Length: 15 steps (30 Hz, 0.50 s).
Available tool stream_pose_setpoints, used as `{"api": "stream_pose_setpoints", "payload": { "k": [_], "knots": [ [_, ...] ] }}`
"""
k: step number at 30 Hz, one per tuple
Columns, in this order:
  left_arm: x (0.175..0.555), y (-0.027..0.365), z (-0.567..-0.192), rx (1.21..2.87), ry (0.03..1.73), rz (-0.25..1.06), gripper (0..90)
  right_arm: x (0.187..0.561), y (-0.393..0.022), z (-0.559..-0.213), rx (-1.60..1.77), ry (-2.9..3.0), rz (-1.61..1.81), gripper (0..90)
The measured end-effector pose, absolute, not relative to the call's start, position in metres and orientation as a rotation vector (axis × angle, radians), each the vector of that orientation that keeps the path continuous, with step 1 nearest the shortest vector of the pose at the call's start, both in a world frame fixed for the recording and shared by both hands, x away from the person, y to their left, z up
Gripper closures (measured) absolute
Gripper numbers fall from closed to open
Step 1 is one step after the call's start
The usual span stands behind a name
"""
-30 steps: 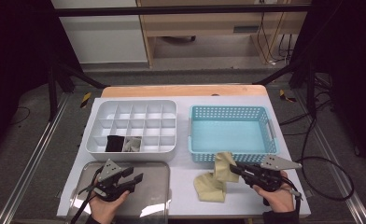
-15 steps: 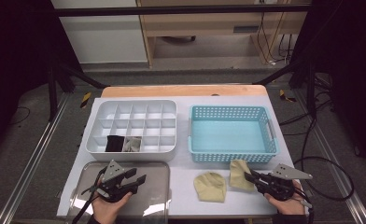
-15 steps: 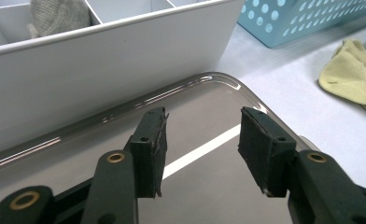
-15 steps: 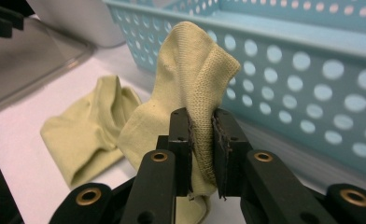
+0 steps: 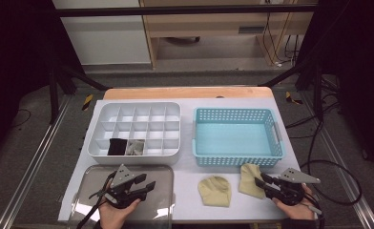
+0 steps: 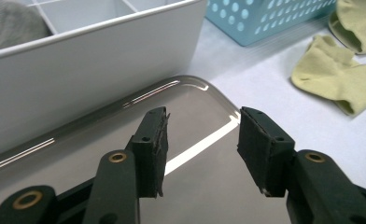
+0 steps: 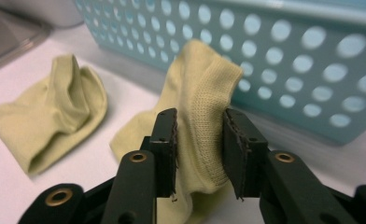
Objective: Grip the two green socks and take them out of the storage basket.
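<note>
A: Right tongs [image 5: 264, 185] at the near right edge of the white desk [image 5: 185, 171], pointing at a pale yellow knitted sock [image 7: 190, 116]; jaws just been opening, the sock's ribbed fold standing between them; left pad at or very near the cloth, right pad with a sliver of gap; loosened, not clamping.

B: Agreed; same sock [image 5: 249, 179] lying on the desk just in front of the light blue perforated plastic basket [image 5: 237, 138], touching or nearly touching its near wall; top edge propped up against the holes in the right gripper view.

A: Second pale yellow sock [image 5: 215, 190] flat on the desk, just left of the first, slightly apart from it; crumpled, folded over on itself.

B: Left tongs [image 5: 144, 187] hovering over a shiny rectangular metal tray [image 5: 85, 191] at the near left; jaws parted with nothing between them; only the tray's gleaming surface [image 6: 200, 140] under the pads.

A: Behind the tray, a white plastic organiser box with a grid of compartments [image 5: 135, 126]; a black rolled item [image 5: 117, 146] and a grey rolled item [image 5: 136, 147] in two adjoining front-row compartments.
</note>
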<state>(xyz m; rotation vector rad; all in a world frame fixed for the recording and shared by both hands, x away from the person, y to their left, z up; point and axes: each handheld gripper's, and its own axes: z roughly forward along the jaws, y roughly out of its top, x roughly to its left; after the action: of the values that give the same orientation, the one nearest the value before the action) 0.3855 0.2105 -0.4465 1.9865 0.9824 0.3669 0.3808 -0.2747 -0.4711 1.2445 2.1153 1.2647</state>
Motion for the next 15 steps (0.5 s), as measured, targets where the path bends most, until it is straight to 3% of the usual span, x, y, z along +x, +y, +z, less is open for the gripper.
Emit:
{"api": "stream_pose_setpoints", "payload": {
  "k": [7, 15],
  "knots": [
    [0.386, 0.19, -0.437, 2.017, 0.918, 0.346, 51.4, 0.375, -0.266, -0.454, 1.179, 2.015, 1.401, 61.2],
    [0.393, 0.163, -0.425, 2.037, 0.857, 0.334, 51.7, 0.377, -0.24, -0.454, 1.142, 2.055, 1.463, 64.4]
  ]
}}
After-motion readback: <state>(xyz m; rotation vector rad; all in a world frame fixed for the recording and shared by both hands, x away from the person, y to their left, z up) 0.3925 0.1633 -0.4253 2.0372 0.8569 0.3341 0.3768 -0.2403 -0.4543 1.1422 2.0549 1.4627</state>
